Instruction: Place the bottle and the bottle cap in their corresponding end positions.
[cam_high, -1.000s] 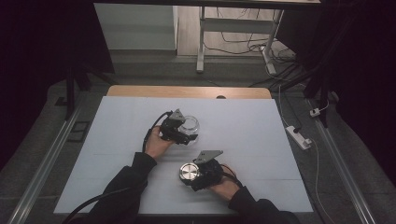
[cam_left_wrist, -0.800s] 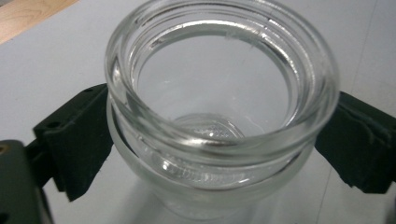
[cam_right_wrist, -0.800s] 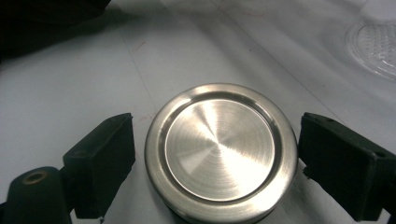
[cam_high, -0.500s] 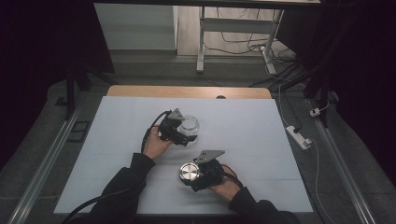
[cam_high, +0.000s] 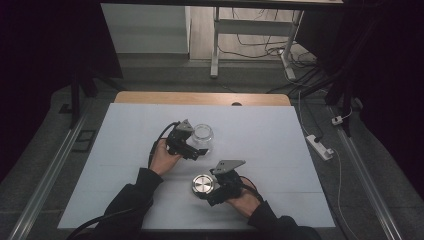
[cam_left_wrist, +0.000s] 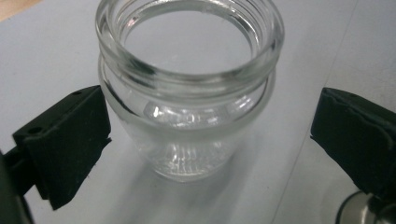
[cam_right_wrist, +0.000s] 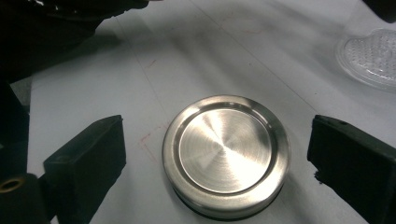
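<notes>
Both pairs of jaws stand apart and have just been opening, each with a thing between them that the pads do not press. Nearest the person, the right gripper has its black pads on either side of the metal lid, clear gaps showing on both sides; the lid lies flat on the white table, its brushed top facing up. Farther off, the left gripper brackets the glass jar, which stands upright and uncapped on the table. Its left pad sits just beside the jar's wall, the right pad well clear. Jar and lid lie near each other, not touching.
</notes>
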